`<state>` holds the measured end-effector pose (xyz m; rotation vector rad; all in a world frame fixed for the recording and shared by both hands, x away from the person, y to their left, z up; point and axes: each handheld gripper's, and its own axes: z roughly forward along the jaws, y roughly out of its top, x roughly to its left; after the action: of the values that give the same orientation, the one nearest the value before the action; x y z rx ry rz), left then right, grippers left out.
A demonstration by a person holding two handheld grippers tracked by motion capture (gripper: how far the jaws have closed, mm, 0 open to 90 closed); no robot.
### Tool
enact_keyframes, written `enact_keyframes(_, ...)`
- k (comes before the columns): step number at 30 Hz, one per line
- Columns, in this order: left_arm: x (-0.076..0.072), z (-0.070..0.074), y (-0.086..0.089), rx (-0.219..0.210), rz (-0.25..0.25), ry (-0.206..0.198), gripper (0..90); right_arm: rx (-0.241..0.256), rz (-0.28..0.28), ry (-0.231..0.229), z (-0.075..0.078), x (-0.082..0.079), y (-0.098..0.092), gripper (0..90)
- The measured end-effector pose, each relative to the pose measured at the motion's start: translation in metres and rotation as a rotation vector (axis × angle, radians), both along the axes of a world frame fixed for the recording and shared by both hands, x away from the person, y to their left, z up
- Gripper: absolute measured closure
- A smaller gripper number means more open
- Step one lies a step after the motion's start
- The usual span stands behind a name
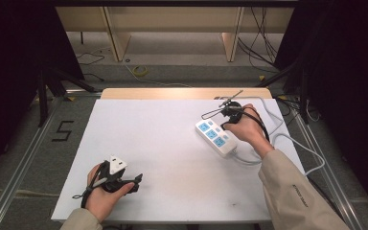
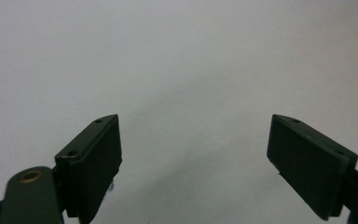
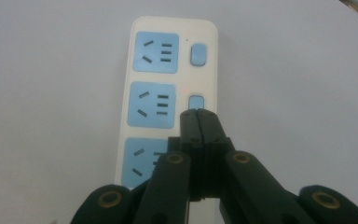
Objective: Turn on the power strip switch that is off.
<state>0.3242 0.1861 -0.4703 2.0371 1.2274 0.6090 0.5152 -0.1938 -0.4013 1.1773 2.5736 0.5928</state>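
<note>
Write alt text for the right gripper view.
The right gripper, jaws shut together, has its tip at the middle switch of a white power strip with three blue sockets; a small red light glows beside that switch. The strip lies on a white table.

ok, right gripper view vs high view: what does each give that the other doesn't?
Right gripper view alone: the right gripper with jaws shut, tips at the middle switch button of the power strip, and a small red light lit beside that button; the far switch has no light.

High view alone: the left gripper resting near the table's front edge, the strip's white cable looping off to the right, and the floor beyond.

Shared: the white table, the three blue sockets, the right gripper over the strip.
</note>
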Motion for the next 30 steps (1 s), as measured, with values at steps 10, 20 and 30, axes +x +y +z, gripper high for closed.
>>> enact_keyframes(10, 0.000, 0.000, 0.000, -0.002, 0.000, -0.001, 17.5, -0.001, -0.006, 0.003, 0.000, 0.009, 0.004, 90.0)
enact_keyframes(20, 0.000, 0.000, 0.000, -0.002, -0.001, -0.001, 17.5, -0.016, -0.009, -0.001, 0.001, 0.014, 0.008, 90.0)
enact_keyframes(30, 0.000, 0.000, 0.000, -0.001, -0.004, 0.001, 17.5, -0.016, -0.010, 0.002, -0.001, 0.019, 0.012, 90.0)
